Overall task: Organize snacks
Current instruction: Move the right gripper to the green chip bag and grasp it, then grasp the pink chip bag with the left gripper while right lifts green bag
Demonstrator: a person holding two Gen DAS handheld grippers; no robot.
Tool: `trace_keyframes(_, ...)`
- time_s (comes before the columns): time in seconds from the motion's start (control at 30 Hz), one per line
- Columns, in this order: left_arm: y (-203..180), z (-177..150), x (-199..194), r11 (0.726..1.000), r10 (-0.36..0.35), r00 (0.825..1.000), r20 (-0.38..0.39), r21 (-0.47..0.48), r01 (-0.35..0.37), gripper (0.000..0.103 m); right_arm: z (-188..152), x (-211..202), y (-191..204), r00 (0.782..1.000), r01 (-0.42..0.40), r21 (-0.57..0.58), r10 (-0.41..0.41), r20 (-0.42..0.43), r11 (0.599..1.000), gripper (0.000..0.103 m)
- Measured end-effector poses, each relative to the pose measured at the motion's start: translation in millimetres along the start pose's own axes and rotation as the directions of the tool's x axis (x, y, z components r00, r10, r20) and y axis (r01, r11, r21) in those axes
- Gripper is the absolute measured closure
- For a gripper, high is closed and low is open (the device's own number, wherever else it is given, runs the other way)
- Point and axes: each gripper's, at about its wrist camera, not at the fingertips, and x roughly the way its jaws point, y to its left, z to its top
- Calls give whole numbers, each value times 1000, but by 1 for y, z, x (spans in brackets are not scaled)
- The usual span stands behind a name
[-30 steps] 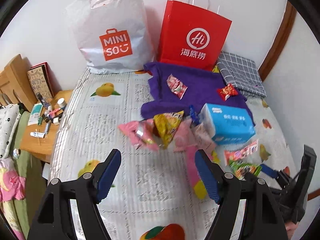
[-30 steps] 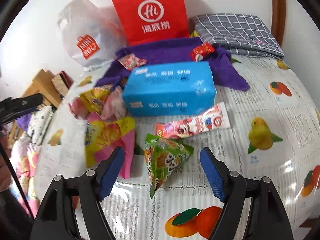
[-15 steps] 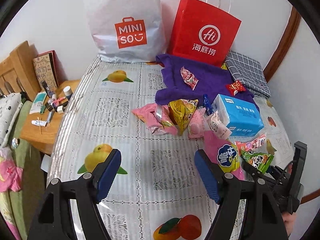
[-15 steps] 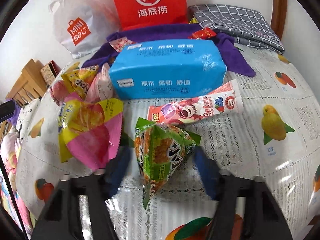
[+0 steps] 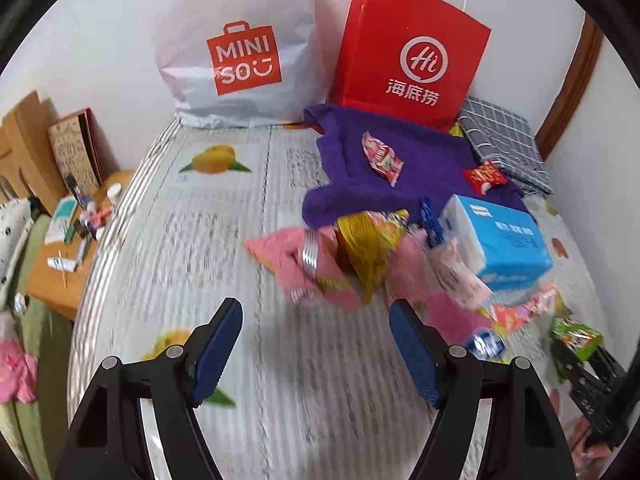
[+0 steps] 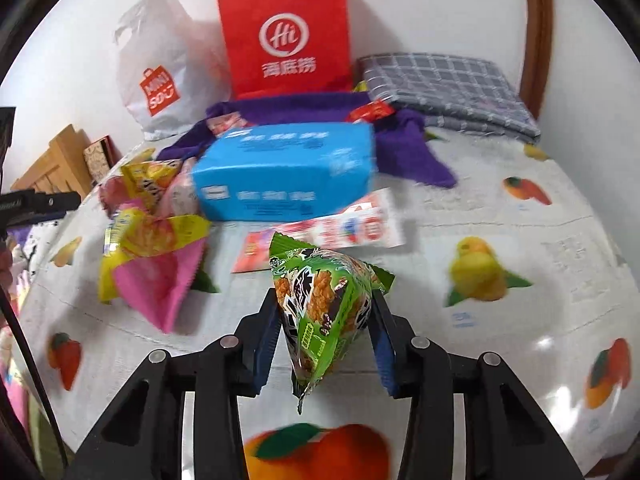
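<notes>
Snack [image 6: 324, 304]: green triangular packet, crumpled foil, lower centre of frame.
Right hand-held gripper [image 6: 326, 340]: jaws just closing, clamped on snack.
Left hand-held gripper [image 5: 316, 354]: released, empty.
White bag [image 5: 240, 48]: "MINISO".
Red bag [image 6: 286, 36]: "Hi".

Tissue pack [image 6: 286, 170] lies before paper bag [image 6: 286, 36].

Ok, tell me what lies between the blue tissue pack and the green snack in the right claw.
In the right wrist view, a long red-and-white snack packet lies between the tissue pack and the green snack.
</notes>
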Motion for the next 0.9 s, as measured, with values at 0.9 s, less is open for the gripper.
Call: trace_keyframes(0.9, 4, 17, 63, 997, -1, 998, -64, 82, 6, 55, 4, 30, -20, 999, -29, 54, 30, -32, 998, 53)
